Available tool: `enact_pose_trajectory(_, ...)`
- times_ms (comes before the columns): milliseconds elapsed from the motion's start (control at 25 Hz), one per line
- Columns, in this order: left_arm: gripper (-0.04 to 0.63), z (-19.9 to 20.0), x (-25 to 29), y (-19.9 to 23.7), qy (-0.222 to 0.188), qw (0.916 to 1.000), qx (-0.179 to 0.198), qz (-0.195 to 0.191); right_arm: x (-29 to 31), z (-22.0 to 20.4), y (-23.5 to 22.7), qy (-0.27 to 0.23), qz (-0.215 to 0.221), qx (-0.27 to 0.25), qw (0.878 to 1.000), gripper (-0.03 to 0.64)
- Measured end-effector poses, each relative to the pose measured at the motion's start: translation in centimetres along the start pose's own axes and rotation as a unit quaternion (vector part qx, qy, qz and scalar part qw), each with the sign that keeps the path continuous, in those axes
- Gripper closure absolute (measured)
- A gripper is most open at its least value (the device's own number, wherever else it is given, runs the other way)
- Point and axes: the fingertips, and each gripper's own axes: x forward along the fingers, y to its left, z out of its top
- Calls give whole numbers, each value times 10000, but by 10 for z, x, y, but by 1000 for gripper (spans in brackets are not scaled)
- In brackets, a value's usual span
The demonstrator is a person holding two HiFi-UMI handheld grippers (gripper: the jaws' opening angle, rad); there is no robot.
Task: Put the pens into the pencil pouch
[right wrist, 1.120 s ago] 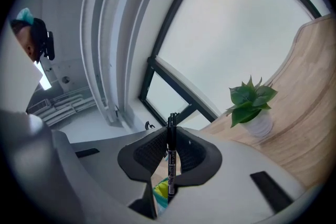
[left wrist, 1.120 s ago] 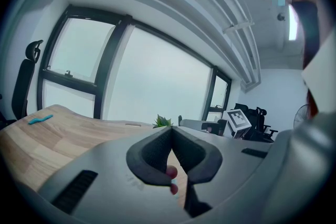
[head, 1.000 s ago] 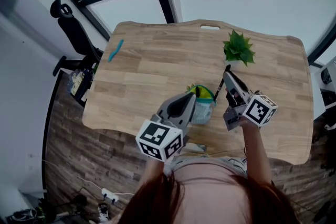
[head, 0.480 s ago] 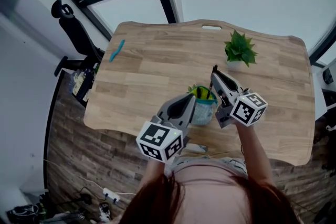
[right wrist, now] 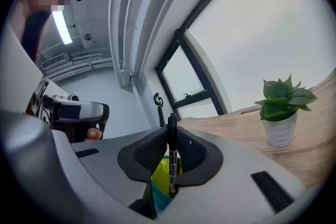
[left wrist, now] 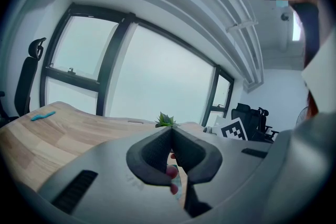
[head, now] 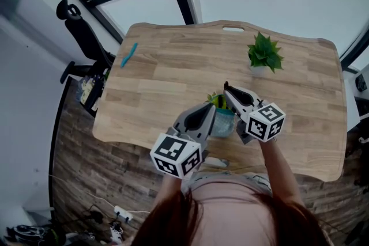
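A teal pencil pouch (head: 223,119) with a yellow-green lining (right wrist: 160,173) stands on the wooden table (head: 173,75) near its front edge. My left gripper (head: 211,107) is shut on the pouch's left rim (left wrist: 178,187). My right gripper (head: 227,89) is shut on a black pen (right wrist: 171,157). The pen stands upright between the jaws, its lower end just over the pouch's open mouth. Far off at the table's left end lies a blue pen (head: 127,55), which also shows in the left gripper view (left wrist: 42,115).
A small potted plant (head: 264,56) in a white pot (right wrist: 280,129) stands at the back right of the table. A black office chair (head: 79,31) is beyond the table's left edge. Windows run behind the table.
My right gripper has swung left and slightly down with the black pen, rolling as it went, from beside the pouch to over its mouth. The left gripper and pouch stayed put.
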Motion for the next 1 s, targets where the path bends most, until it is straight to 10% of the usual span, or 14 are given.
enact_pose_trajectory(1000,597,-2,0,-1,-6,10000,-27,-34,-8,-7,7,1,175,414,9990,552)
